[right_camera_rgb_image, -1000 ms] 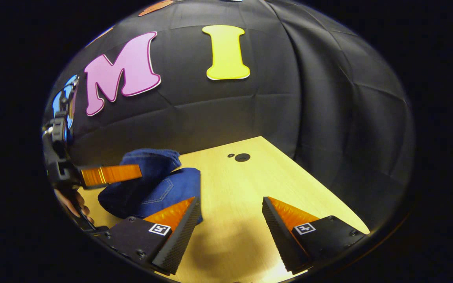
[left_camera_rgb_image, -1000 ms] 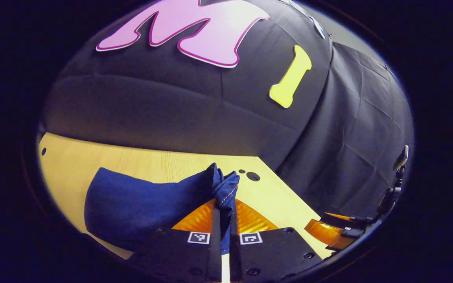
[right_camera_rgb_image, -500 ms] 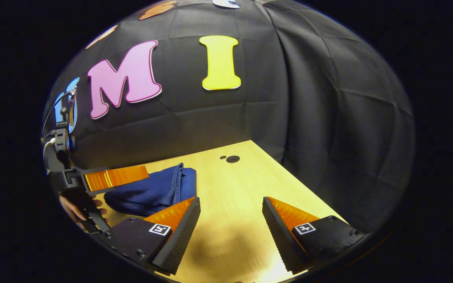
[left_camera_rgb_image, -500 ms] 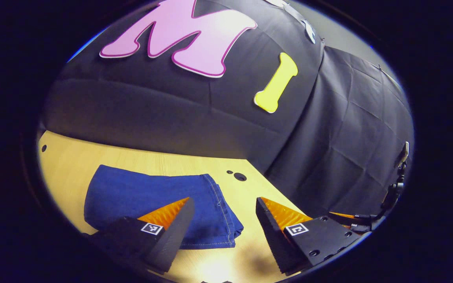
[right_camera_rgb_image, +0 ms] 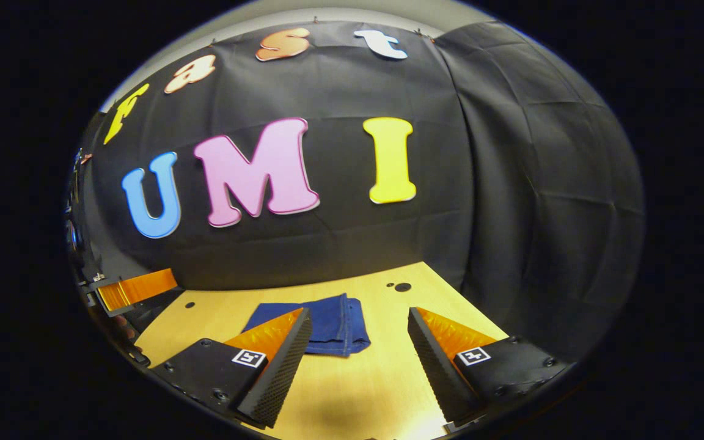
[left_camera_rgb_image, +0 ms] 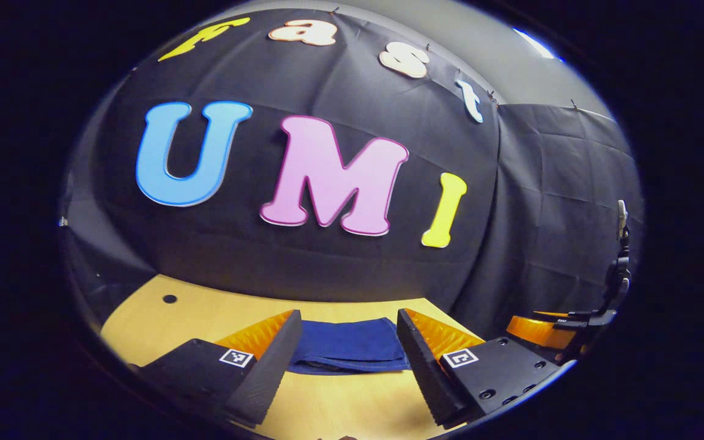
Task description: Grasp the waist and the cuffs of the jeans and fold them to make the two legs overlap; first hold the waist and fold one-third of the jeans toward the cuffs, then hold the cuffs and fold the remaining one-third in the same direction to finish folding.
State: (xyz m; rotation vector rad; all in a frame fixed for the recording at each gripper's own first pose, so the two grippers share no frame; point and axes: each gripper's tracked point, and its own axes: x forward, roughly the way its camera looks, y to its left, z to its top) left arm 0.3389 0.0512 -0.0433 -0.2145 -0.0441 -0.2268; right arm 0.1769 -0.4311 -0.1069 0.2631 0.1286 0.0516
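1. Pale wood forms the table [right_camera_rgb_image: 352, 391], the largest thing in the booth, with a few small round holes [right_camera_rgb_image: 402, 286] near its far edge in the right gripper view.

2. Dark blue denim: the jeans [left_camera_rgb_image: 349, 348] lie flat on the table as a compact folded bundle, layered edges stacked at one end. In the left gripper view the bundle sits beyond the gap between that gripper's fingers and apart from them; in the right gripper view it lies ahead and slightly left, near the middle of the table.

3. The left hand-held gripper [left_camera_rgb_image: 343, 366] is spread wide and grips nothing, raised clear of the cloth.

4. The right hand-held gripper [right_camera_rgb_image: 355, 366] is likewise spread wide with nothing between its fingers, and is apart from the jeans. It appears farther off at the right edge of the left gripper view.

5. Judged from how the bundle lies, both folds look done: legs overlapped, waist and cuff thirds brought in. Little seems left beyond pulling away; whether the layers line up neatly underneath cannot be told.
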